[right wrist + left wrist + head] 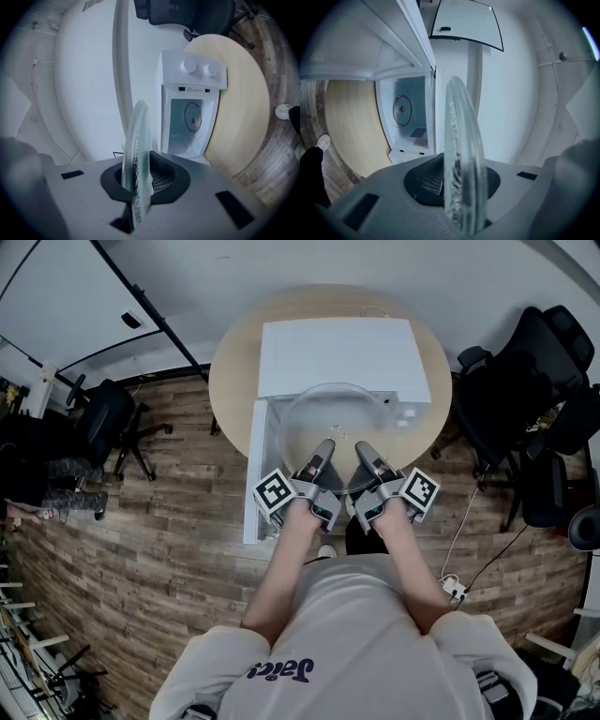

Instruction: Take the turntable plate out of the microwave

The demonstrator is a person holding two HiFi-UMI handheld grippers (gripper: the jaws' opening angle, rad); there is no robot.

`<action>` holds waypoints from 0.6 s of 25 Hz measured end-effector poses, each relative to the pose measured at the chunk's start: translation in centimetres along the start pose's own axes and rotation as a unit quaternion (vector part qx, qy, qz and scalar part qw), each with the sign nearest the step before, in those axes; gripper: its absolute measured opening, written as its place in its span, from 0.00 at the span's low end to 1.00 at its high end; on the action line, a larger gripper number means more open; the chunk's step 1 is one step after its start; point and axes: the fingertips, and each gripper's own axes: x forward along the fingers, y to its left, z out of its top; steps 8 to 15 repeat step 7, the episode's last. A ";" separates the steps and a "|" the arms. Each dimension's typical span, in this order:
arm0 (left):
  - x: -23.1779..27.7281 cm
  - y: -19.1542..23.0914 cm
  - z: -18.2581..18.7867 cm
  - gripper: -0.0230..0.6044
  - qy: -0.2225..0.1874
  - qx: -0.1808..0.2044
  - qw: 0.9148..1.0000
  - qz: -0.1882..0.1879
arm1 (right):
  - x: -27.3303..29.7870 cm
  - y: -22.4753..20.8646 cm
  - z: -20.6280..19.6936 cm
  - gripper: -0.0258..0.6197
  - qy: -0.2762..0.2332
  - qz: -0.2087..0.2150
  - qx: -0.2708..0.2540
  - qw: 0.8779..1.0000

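At the left the microwave door (pixel 253 474) stands open, and a swing that way could knock the glass against it. The left gripper (pixel 322 452) has its jaws closed down on the near rim of the glass turntable plate (pixel 333 413), which hangs clear of the white microwave (pixel 337 352), in the air before its opening. The right gripper (pixel 365 453) pinches the same near rim just beside the left one. Both holds sit on one edge, so the far side is unsupported – smooth glass could pivot or slide out of the pads. If the hands move unevenly, the plate may twist loose and fall onto the round table (pixel 230 381).
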 end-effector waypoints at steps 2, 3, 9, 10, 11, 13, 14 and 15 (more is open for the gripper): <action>0.2 0.1 0.0 0.17 -0.001 -0.002 1.000 -0.004 | 0.1 -0.1 0.2 0.09 0.001 -0.002 -0.004 1.000; 0.2 0.2 0.0 0.17 -0.002 -0.004 1.000 -0.005 | 0.1 -0.2 0.2 0.09 0.002 -0.002 -0.006 1.000; 0.3 0.3 0.1 0.17 -0.001 -0.001 1.000 -0.007 | 0.3 -0.4 0.3 0.09 0.002 0.007 -0.008 1.000; 0.3 0.3 0.1 0.17 -0.001 -0.001 1.000 -0.007 | 0.3 -0.4 0.3 0.09 0.002 0.007 -0.008 1.000; 0.3 0.3 0.1 0.17 -0.001 -0.001 1.000 -0.007 | 0.3 -0.4 0.3 0.09 0.002 0.007 -0.008 1.000; 0.3 0.3 0.1 0.17 -0.001 -0.001 1.000 -0.007 | 0.3 -0.4 0.3 0.09 0.002 0.007 -0.008 1.000; 0.3 0.3 0.1 0.17 -0.001 -0.001 1.000 -0.007 | 0.3 -0.4 0.3 0.09 0.002 0.007 -0.008 1.000; 0.3 0.3 0.1 0.17 -0.001 -0.001 1.000 -0.007 | 0.3 -0.4 0.3 0.09 0.002 0.007 -0.008 1.000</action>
